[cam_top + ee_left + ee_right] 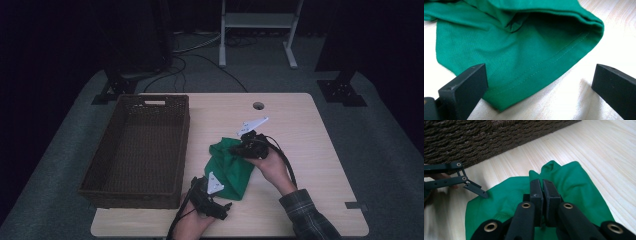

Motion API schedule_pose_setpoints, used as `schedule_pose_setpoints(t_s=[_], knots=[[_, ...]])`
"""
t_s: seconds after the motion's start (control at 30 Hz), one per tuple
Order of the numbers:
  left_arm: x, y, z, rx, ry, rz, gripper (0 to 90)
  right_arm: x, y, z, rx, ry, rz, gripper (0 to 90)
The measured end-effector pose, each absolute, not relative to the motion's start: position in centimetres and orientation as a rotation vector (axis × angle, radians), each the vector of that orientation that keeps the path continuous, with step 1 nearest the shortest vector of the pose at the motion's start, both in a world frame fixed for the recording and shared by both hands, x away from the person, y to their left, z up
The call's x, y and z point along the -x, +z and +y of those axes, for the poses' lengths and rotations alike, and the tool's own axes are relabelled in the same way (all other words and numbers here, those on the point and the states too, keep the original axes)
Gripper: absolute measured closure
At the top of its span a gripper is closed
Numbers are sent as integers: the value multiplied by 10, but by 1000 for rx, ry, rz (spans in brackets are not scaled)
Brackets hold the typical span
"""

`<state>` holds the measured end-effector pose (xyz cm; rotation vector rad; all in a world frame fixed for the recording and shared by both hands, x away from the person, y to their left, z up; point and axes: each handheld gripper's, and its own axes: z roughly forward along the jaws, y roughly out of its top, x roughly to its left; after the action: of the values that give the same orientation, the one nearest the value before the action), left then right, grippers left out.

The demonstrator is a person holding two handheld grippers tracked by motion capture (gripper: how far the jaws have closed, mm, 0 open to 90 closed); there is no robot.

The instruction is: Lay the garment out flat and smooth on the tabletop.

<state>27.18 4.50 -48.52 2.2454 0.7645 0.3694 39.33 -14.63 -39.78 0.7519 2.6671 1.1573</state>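
Note:
A green cloth lies crumpled on the light wooden table, right of the basket. My right gripper sits over the cloth's far end. In the right gripper view its jaws are shut together with a fold of the green cloth pinched between them and bunched up ahead. My left gripper rests at the cloth's near edge. In the left gripper view it stands open, and the stitched hem corner of the cloth lies flat between the two jaws, touching neither pad.
A dark woven basket with nothing in it takes up the table's left part; its wall is close behind the cloth. A round cable hole lies near the far edge. Bare tabletop spreads to the right.

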Motion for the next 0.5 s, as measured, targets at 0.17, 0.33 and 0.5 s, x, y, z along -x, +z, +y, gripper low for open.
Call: schedule_pose_setpoints(t_s=[0.17, 0.33, 0.5], knots=[[-272, -485, 45, -2244, 369, 766, 0, -389, -395, -153, -744, 1158, 2657, 876], [-272, -485, 45, -2241, 369, 769, 0, -385, -390, -161, -747, 1172, 2635, 876], [-272, -485, 45, -2242, 369, 768, 0, -380, -388, -170, -747, 1182, 2616, 877]])
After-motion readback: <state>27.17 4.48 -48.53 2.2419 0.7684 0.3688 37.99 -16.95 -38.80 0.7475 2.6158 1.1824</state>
